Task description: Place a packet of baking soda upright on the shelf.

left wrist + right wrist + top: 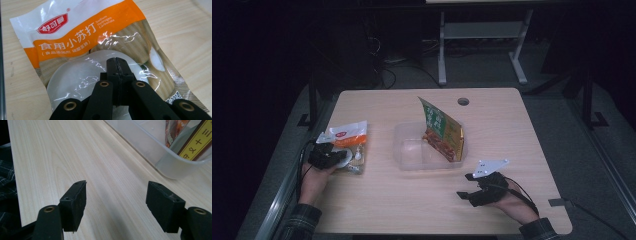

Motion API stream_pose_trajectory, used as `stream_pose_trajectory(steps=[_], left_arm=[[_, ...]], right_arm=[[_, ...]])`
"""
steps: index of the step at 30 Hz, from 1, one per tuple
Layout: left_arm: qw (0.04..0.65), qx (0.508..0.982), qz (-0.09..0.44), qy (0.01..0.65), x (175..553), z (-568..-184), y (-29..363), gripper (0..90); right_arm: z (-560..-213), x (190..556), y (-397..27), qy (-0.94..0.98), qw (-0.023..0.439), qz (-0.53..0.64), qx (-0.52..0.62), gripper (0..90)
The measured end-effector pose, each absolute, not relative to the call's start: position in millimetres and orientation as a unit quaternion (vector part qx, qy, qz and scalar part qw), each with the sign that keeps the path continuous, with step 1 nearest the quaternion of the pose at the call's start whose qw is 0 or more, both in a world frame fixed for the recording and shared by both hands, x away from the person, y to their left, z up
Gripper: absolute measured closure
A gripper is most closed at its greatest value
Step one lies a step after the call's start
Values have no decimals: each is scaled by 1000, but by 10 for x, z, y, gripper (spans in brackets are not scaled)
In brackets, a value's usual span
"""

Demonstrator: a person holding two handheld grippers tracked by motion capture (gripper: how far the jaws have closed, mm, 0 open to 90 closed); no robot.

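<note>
Glossy crinkled plastic packet [92,50] lies under the left gripper [117,65], its jaws pressed together, seemingly pinching film.

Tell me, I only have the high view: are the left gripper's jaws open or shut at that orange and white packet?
Observer: The left gripper view shows the left gripper with jaws shut together over the packet; whether they pinch film, I cannot tell.
Operator: And the right gripper?
Observer: In the right gripper view, the right gripper is open with nothing between its jaws, over the table near the clear container.
</note>
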State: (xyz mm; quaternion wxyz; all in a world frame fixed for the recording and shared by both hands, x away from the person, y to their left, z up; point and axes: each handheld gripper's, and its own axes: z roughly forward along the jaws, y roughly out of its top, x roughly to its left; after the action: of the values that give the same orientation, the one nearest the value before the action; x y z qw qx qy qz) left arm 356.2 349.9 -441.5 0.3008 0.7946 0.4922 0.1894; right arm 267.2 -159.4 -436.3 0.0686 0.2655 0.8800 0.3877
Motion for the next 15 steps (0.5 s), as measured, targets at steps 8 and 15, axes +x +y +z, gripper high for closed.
stream_pose_trajectory(steps=[8, 15], left_arm=[[309, 812, 170, 466, 3495, -4415, 3425, 900], [317, 827, 147, 441, 3415, -4412, 3297, 900]], right_arm=[[-4370, 2675, -1584, 881, 68, 388, 263, 323], [-4370, 2676, -1576, 881, 65, 387, 266, 323]])
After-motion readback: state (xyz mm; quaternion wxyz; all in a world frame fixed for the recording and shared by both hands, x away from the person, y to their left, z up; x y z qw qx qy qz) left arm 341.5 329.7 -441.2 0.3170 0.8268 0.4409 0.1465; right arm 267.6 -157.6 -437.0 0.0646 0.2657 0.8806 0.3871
